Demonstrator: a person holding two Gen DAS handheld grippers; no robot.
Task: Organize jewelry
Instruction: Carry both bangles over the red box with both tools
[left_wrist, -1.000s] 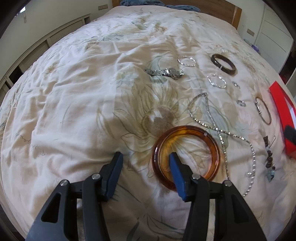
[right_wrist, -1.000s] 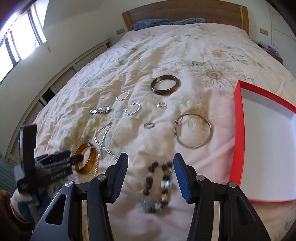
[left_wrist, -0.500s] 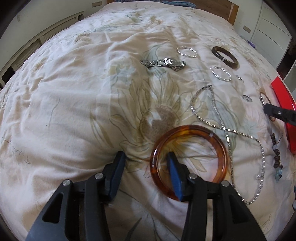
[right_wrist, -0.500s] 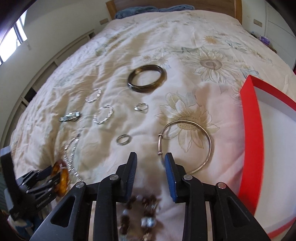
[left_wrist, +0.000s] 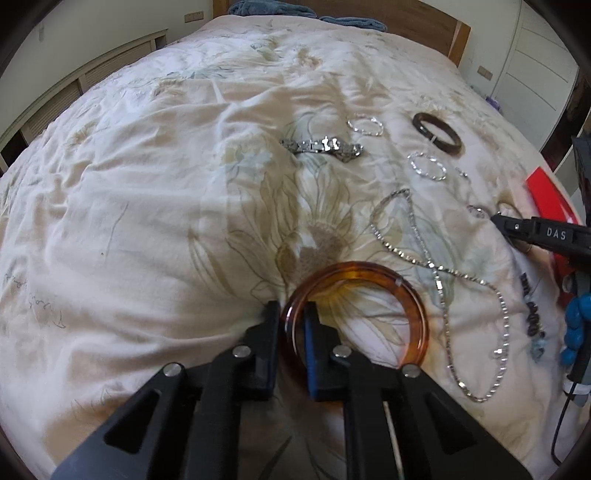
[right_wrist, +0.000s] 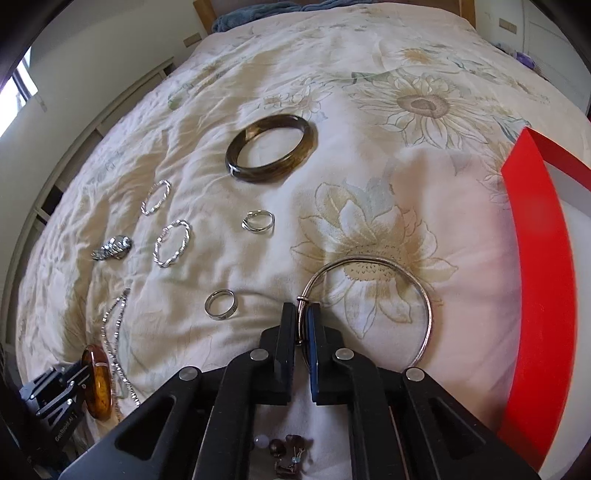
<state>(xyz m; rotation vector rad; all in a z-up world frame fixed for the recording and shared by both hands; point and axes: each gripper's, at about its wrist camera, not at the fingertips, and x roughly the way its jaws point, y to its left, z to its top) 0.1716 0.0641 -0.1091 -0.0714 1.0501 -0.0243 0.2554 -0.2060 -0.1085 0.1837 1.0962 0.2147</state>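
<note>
A bed spread with a cream floral quilt fills the room. At its far end stands a wooden headboard with blue towels bunched against it; white cupboard doors line the far right wall.

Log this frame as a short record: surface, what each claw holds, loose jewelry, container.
surface: floral bedspread
left claw: just closed on amber bangle
right claw: just closed on thin silver bangle
loose jewelry: dark bangle, two twisted silver hoops, two rings, chain necklace, link bracelet, beaded piece
container: red box, right side
</note>
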